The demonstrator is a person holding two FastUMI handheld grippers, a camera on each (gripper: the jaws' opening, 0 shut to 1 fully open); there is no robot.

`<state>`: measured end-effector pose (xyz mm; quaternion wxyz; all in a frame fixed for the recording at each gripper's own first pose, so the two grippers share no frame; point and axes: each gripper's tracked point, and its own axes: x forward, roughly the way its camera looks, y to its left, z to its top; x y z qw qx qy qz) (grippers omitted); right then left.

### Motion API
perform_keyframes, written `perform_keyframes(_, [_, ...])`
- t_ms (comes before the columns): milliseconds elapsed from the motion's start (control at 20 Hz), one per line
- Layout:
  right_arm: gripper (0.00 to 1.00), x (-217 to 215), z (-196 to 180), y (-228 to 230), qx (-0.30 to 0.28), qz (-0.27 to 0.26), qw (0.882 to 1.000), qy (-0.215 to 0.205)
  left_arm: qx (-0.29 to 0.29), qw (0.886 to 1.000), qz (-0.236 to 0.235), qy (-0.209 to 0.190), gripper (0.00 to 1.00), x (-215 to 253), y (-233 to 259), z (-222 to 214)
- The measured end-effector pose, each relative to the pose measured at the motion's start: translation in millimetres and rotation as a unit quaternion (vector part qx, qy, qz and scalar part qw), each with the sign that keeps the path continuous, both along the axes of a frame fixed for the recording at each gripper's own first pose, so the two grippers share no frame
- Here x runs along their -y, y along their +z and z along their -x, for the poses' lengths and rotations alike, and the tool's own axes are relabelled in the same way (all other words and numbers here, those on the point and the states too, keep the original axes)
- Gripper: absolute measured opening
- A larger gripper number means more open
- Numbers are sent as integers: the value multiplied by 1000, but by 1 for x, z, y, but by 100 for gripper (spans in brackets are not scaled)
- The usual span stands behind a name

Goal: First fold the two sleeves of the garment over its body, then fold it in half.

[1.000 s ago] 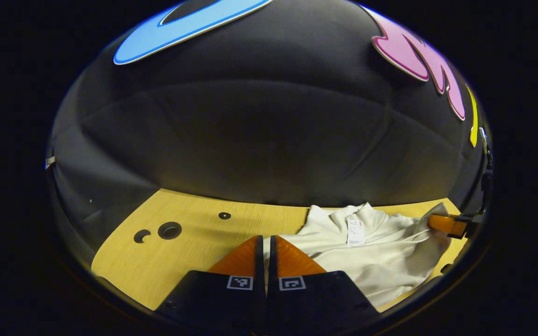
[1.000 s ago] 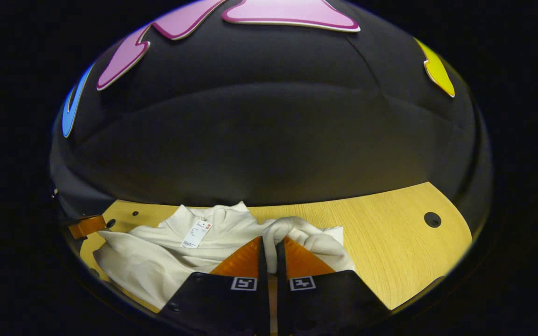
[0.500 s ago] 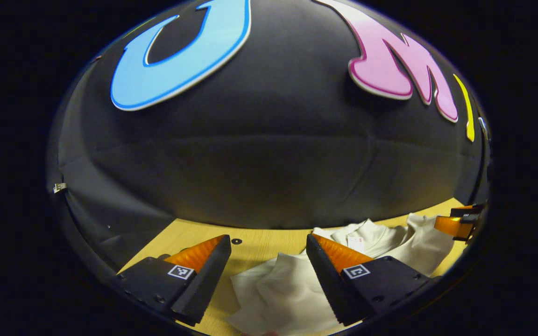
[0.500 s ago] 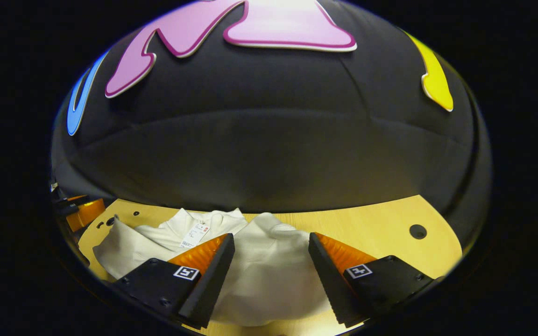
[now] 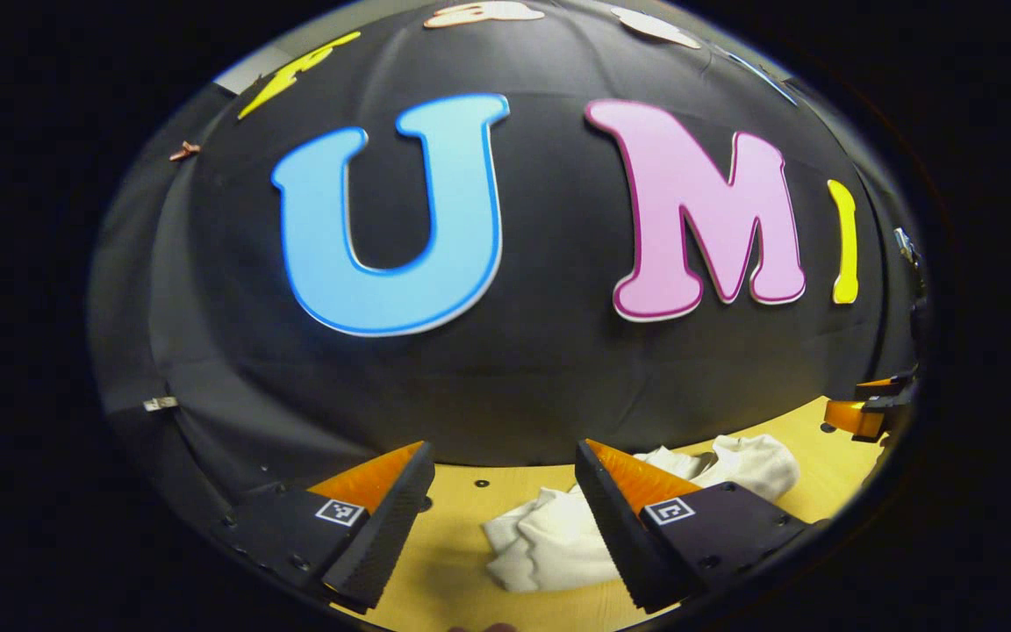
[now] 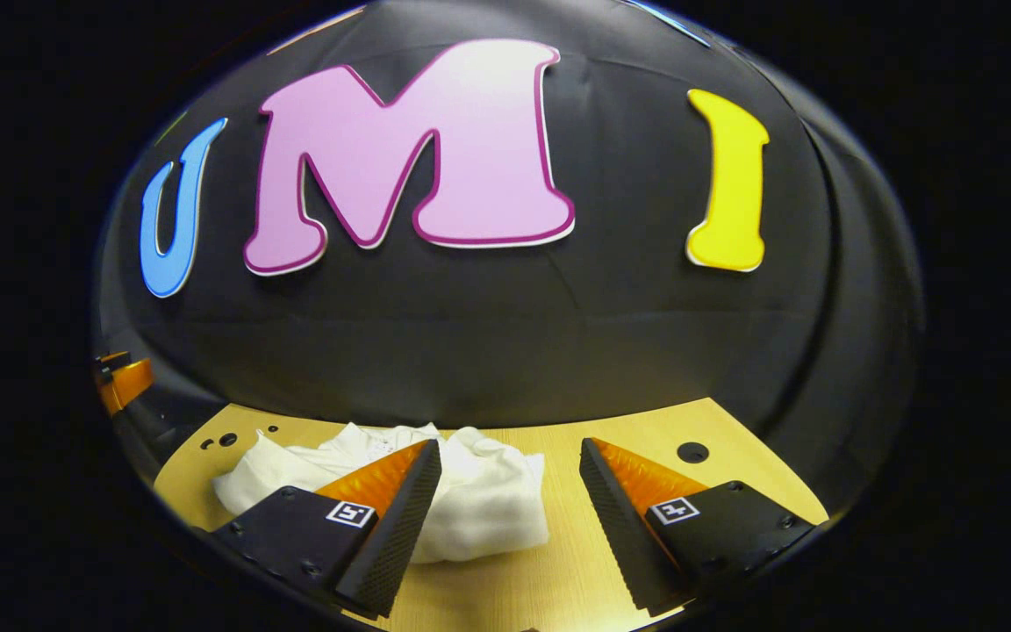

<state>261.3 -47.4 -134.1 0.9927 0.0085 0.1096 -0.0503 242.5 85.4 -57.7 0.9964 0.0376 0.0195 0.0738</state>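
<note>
The white garment lies bunched in a folded heap on the wooden table. In the left gripper view the garment sits between and behind the fingers, with another lump of it at the right. My left gripper is open, lifted above the cloth, nothing between its fingers. My right gripper is also open and raised, the garment lying below and to the left of its gap. The right gripper's orange finger shows at the far right of the left gripper view; the left gripper's finger shows at the far left of the right gripper view.
The table has small round holes, one at the right and some at the left. The black booth wall stands close behind the table's far edge.
Both grippers went from shut on the cloth to open, letting go of the garment. Both have since lifted and tilted upward, away from the table, and the garment now lies in a smaller heap.
</note>
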Motion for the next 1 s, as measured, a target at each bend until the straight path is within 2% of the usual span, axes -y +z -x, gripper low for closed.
perform_keyframes(300, [97,-8,99,39,-7,21,1000,-5,22,999,13,-24,99,1,50,113])
perform_keyframes(500, [97,-15,162,82,22,6,1000,-18,14,998,28,-52,100,11,56,179])
perform_keyframes(700, [97,-16,221,111,55,8,998,-13,-4,995,55,-83,99,20,47,228])
perform_keyframes(1000, [97,-16,302,108,55,11,998,-7,-15,993,41,-113,99,37,48,290])
